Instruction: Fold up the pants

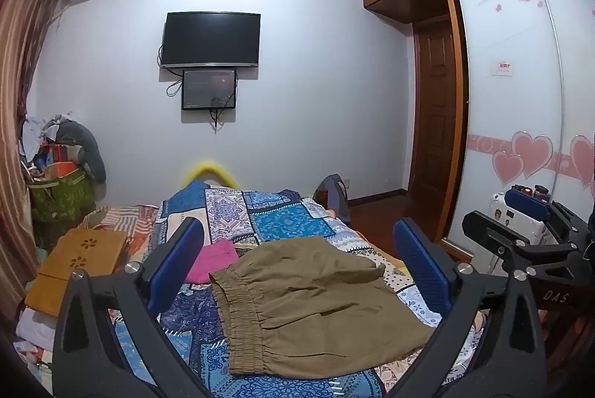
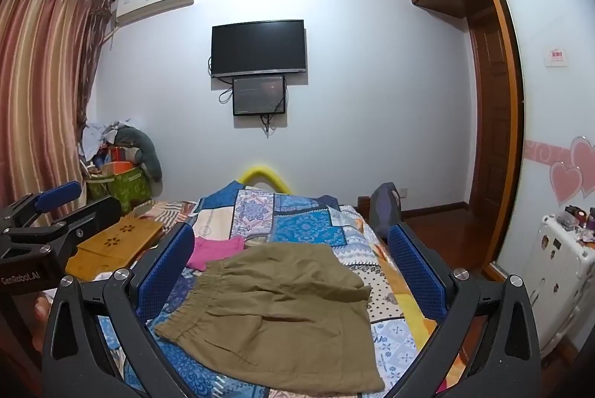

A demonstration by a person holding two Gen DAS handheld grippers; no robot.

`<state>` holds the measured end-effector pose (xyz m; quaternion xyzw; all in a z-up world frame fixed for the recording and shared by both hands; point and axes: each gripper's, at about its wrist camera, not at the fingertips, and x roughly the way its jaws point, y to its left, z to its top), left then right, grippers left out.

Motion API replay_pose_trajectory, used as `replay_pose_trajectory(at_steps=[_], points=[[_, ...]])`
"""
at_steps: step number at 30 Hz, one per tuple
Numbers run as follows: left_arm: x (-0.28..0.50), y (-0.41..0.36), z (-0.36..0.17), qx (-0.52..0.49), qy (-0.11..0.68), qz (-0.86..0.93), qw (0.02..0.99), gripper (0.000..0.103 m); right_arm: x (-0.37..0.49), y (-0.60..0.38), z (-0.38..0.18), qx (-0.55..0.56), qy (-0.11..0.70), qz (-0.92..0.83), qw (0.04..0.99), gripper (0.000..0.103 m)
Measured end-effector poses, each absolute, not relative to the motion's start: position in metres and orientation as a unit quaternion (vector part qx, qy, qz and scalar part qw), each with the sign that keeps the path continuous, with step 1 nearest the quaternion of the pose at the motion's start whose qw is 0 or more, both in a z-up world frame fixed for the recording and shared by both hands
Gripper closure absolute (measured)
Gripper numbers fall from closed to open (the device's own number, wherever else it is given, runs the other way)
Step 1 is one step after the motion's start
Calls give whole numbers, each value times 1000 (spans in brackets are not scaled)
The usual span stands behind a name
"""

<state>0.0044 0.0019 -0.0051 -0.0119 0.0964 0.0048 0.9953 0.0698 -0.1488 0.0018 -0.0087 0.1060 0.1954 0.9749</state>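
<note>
Two hand-held grippers hover above the bed [image 1: 282, 212], and both have their jaws spread wide with nothing between them: the left hand-held gripper [image 1: 297, 264] and the right hand-held gripper [image 2: 290, 271]. The pants [image 1: 316, 301], olive with an elastic waistband, lie wrinkled on the patchwork quilt near the front edge of the bed, waistband toward the left side. They seem already doubled, but I cannot tell this for sure.

The main risk, in my judgement, is that a finger catches the quilt together with the pants, because both are soft and the fabric lies flat on it. Then the fold would drag the quilt up. Another risk is to pinch only the upper layer, so the lower layer stays behind and the fold becomes uneven.

A pink cloth [image 1: 212, 260] lies just beside the waistband, toward the far left, and a wooden tray [image 2: 115, 245] stands at the left edge of the bed. Toward the right edge the quilt is free, so there is more room there.
</note>
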Motion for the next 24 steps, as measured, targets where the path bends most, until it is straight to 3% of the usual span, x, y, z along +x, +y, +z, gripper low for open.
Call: replay_pose_trajectory(at_steps=[24], points=[[8, 7, -9, -14, 103, 7, 995, 0, 71, -149, 2, -10, 104, 191, 976, 0]])
